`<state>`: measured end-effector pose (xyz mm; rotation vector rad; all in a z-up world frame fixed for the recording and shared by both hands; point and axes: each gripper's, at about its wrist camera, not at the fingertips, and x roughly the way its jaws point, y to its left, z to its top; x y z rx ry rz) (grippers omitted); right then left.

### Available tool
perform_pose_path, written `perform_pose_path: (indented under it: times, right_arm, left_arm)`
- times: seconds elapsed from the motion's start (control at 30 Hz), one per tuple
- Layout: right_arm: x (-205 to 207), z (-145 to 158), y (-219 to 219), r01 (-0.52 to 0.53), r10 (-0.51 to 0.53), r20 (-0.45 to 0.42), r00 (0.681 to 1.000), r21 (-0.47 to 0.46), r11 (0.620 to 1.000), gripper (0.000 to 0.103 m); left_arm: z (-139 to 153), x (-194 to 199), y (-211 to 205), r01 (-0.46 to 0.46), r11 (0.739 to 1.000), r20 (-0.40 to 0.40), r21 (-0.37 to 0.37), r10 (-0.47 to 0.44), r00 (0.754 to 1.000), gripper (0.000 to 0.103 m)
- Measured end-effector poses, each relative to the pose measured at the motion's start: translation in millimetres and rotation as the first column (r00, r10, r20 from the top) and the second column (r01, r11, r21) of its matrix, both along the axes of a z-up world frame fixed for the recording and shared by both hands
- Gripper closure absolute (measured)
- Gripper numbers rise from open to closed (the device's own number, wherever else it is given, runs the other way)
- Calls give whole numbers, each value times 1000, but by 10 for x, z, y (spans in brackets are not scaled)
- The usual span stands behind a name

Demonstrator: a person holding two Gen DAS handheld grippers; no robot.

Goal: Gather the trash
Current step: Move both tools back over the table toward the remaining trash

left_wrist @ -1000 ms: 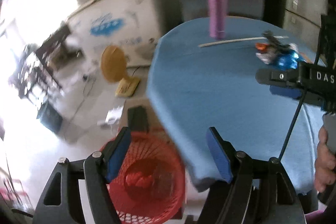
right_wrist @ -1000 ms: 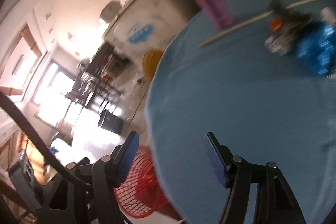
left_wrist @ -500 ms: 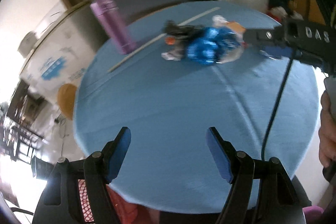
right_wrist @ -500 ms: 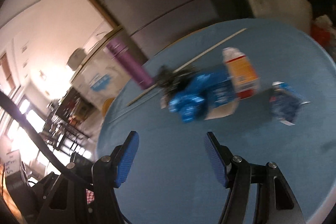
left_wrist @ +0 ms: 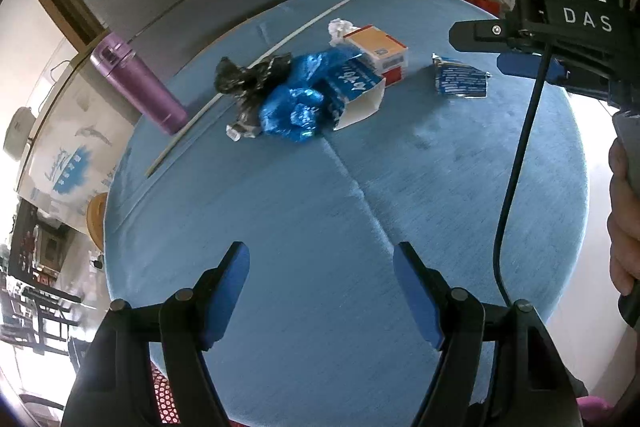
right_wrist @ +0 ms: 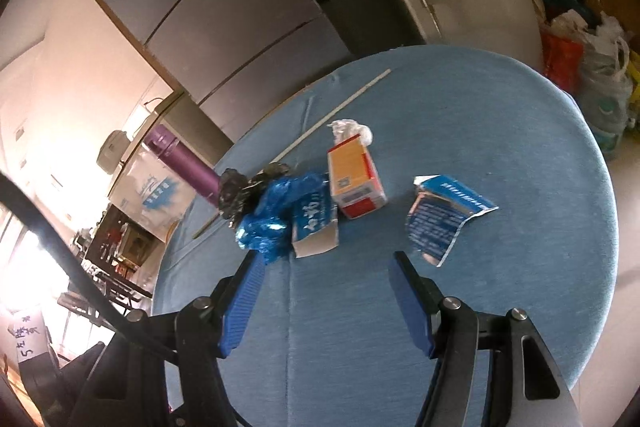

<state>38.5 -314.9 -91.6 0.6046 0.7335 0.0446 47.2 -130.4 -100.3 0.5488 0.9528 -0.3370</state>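
Note:
Trash lies on a round blue table (left_wrist: 360, 227): a crumpled blue foil wrapper (left_wrist: 294, 111) (right_wrist: 268, 223), a black crumpled wrapper (left_wrist: 248, 79) (right_wrist: 236, 193), a blue-and-white open carton (left_wrist: 354, 89) (right_wrist: 314, 225), an orange-and-red box (left_wrist: 380, 53) (right_wrist: 354, 183), white tissue (left_wrist: 339, 27) (right_wrist: 350, 129) and a torn blue packet (left_wrist: 460, 81) (right_wrist: 444, 217). My left gripper (left_wrist: 322, 295) is open and empty above the near table half. My right gripper (right_wrist: 324, 303) is open and empty, just short of the carton; it also shows in the left wrist view (left_wrist: 532, 59).
A purple flask (left_wrist: 138, 83) (right_wrist: 182, 163) stands at the table's far left edge beside a long white stick (left_wrist: 248, 83) (right_wrist: 332, 115). A red mesh basket (left_wrist: 160, 399) peeks below the table's near left edge. A fridge and grey cabinets stand behind.
Both grippers swung from the table's left edge and the red basket toward the trash pile at the table's middle. Both stayed open and empty.

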Motion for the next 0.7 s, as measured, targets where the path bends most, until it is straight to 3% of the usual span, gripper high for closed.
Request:
perform_pose_path:
  times: [0.7]
  right_arm:
    - [-46,-119,-345,54,-53,-31,998,21,998,35]
  left_arm:
    - [-67,92,-299,25,999,-15,22,-25,1000,28]
